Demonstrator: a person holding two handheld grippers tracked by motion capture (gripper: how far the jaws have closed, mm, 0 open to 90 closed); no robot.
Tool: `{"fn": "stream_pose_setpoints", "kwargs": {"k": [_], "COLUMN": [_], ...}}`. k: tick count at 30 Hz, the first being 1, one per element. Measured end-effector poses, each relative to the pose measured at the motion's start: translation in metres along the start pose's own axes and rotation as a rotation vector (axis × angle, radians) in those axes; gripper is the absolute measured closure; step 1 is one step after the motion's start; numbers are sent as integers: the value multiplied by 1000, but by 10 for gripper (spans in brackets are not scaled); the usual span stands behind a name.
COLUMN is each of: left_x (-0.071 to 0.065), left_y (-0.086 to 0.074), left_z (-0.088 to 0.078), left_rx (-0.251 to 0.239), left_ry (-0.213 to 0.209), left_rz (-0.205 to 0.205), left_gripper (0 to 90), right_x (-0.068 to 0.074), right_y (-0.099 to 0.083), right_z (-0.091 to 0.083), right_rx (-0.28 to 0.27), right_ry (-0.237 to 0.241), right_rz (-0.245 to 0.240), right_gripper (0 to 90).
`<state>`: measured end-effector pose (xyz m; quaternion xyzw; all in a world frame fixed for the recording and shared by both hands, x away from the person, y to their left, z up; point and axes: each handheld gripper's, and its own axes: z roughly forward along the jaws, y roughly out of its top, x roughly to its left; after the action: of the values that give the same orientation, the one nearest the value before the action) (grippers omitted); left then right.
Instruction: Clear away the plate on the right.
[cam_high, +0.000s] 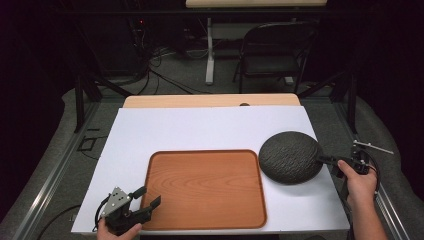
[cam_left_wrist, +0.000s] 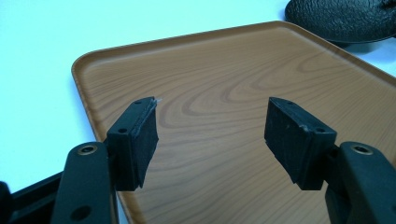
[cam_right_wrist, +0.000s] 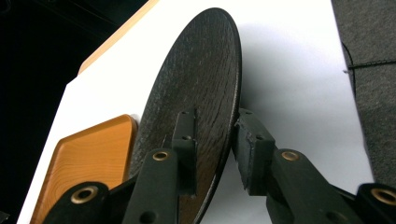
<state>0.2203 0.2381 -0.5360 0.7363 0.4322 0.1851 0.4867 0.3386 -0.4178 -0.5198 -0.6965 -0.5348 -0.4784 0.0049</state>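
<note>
On the white board (cam_high: 210, 130) that covered the table in a dark room, the right gripper (cam_right_wrist: 212, 140) pinched the rim of a round black plate with a rough stone-like surface (cam_high: 290, 156), which stood just right of the brown wooden tray (cam_high: 206, 187). The plate seemed stiff, rather heavy and breakable, so its thin edge was the place to hold, firmly. The left gripper (cam_left_wrist: 210, 135) waited with spread jaws over the tray's near corner.

On the white-topped desk (cam_high: 200, 127) lies a rectangular brown wooden tray (cam_high: 205, 187). Just right of it, the right hand-held gripper (cam_high: 327, 160) clasps the edge of a round dark textured plate (cam_high: 290, 156). The left hand-held gripper (cam_high: 145, 196), jaws apart, hovers at the tray's near-left corner.
</note>
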Motion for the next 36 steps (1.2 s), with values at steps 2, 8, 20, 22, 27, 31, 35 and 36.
{"fn": "stream_pose_setpoints", "kwargs": {"k": [2, 8, 20, 22, 27, 31, 35, 36], "left_x": [0, 0, 0, 0, 0, 0, 0, 0], "left_y": [0, 0, 0, 0, 0, 0, 0, 0], "left_z": [0, 0, 1, 1, 1, 1, 1, 1], "left_rx": [0, 0, 3, 3, 4, 5, 8, 8], "left_ry": [-1, -1, -5, -2, -5, -5, -9, -8], "left_rz": [2, 1, 2, 2, 2, 2, 4, 4], "left_gripper": [345, 344, 344, 344, 344, 344, 344, 345], "right_x": [4, 16, 12, 9, 2, -1, -3, -4], "right_y": [2, 7, 10, 10, 12, 14, 16, 16], "right_z": [-1, -1, 2, 3, 4, 5, 6, 7], "right_rx": [3, 3, 31, 37, 65, 84, 105, 96], "right_ry": [-7, -13, -35, -30, -43, -56, -62, -54], "right_rz": [-13, -40, -19, 9, 40, 52, 86, 96], "right_gripper": [715, 712, 710, 714, 758, 812, 840, 843]}}
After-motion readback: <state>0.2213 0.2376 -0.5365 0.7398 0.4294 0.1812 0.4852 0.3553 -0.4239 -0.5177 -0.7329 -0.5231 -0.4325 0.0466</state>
